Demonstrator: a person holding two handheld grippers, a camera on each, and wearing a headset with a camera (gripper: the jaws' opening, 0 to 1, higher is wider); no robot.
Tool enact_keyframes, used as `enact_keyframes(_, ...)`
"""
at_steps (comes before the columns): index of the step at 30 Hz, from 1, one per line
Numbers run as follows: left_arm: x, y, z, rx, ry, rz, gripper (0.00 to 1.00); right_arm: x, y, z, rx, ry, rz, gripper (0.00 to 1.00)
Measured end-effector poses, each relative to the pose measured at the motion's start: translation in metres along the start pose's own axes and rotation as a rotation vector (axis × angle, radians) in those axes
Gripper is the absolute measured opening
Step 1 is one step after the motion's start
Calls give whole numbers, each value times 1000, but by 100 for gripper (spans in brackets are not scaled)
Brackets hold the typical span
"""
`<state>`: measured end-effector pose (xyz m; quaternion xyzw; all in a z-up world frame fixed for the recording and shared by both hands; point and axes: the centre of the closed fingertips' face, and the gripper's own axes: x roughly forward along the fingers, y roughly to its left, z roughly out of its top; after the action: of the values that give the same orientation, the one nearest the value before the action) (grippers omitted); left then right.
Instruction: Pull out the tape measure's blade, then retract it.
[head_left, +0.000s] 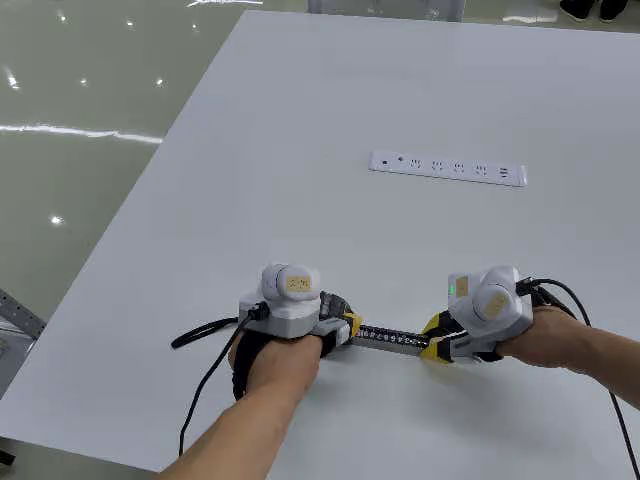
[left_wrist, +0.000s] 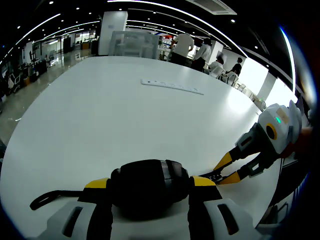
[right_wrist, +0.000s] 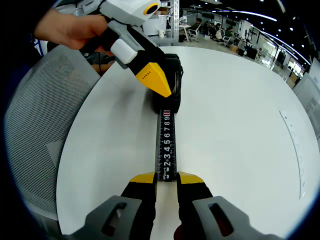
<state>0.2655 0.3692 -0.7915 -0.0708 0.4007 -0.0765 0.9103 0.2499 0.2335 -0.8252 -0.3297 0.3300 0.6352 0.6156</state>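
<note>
- L gripper (left_wrist: 150, 181) is clamped on the tape measure (left_wrist: 150, 197): yellow-tipped jaws press the black case from both sides. A hand (head_left: 278, 362) is round the grip behind.
- Tape measure rests on the white table (head_left: 300, 150), close to the near edge.
- Blade (right_wrist: 166, 142) is out a short way and runs straight from the case mouth to the R gripper (right_wrist: 166, 178). It's black w/ white numerals, face up, low over the table top.
- R gripper pinches the blade's free end: jaws drawn almost together, only the blade btwn the yellow tips.
- The 2 grippers face each other along the near edge, w/ the pulled-out blade spanning the gap: L at the case, R at the tip.
- Black strap loop (head_left: 200, 332) lies flat on the table on the case's far side from the blade. Can't tell what it's fixed to.
- White power strip (head_left: 447, 168) lies further in toward the table's middle, well apart from both grippers, long side approx parallel to the near edge.
- Bkgd, left gripper view: people (left_wrist: 192, 47) stand beyond the table's far edge.
- Right gripper view: grey mesh chair back (right_wrist: 35, 130) sits just beside the table's edge.
</note>
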Motion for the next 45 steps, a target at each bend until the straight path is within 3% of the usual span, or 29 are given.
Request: enact_keyframes(45,0,1,0,-2,3,-11,57,37,-1,52,4,-44,18,12)
